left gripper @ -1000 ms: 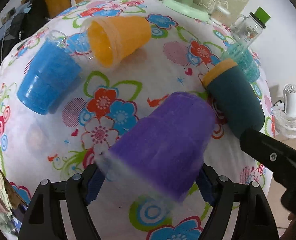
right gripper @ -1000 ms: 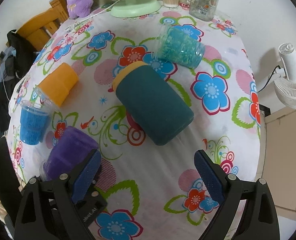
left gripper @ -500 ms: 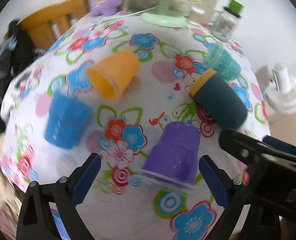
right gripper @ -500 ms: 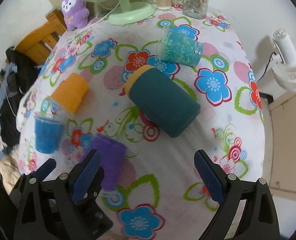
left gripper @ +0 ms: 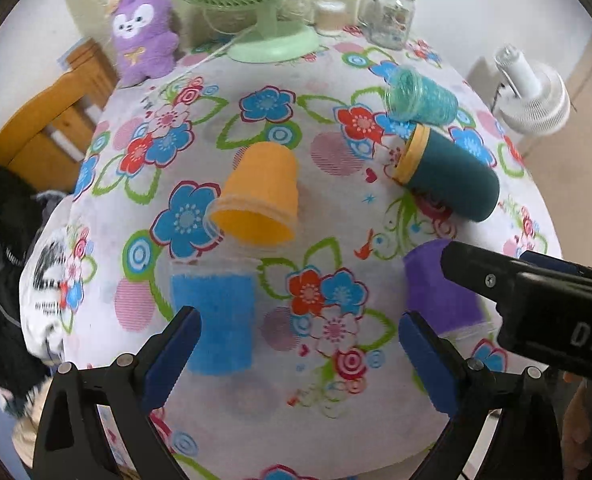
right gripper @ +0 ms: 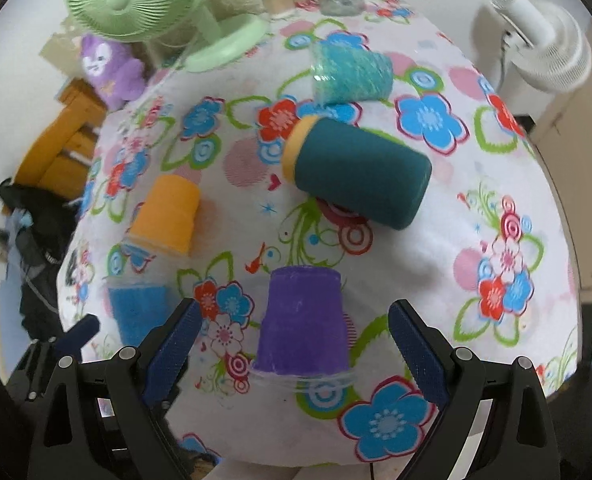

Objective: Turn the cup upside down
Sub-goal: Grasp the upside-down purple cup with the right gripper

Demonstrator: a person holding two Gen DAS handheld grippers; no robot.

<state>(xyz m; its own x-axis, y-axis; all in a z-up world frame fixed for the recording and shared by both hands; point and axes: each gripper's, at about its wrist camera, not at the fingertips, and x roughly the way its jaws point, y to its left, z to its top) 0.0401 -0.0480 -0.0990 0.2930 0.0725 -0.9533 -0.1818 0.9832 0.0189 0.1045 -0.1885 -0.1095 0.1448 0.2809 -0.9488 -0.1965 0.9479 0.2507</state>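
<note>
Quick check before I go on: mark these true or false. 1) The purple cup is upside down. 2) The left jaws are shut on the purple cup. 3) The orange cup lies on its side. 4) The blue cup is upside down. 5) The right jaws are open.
1) True: the purple cup stands rim down on the tablecloth.
2) False: the left gripper is open and holds nothing.
3) True: the orange cup lies tipped over.
4) False: the blue cup stands upright, rim up.
5) True: the right gripper is open, its jaws apart on either side of the purple cup, not touching it.
</note>
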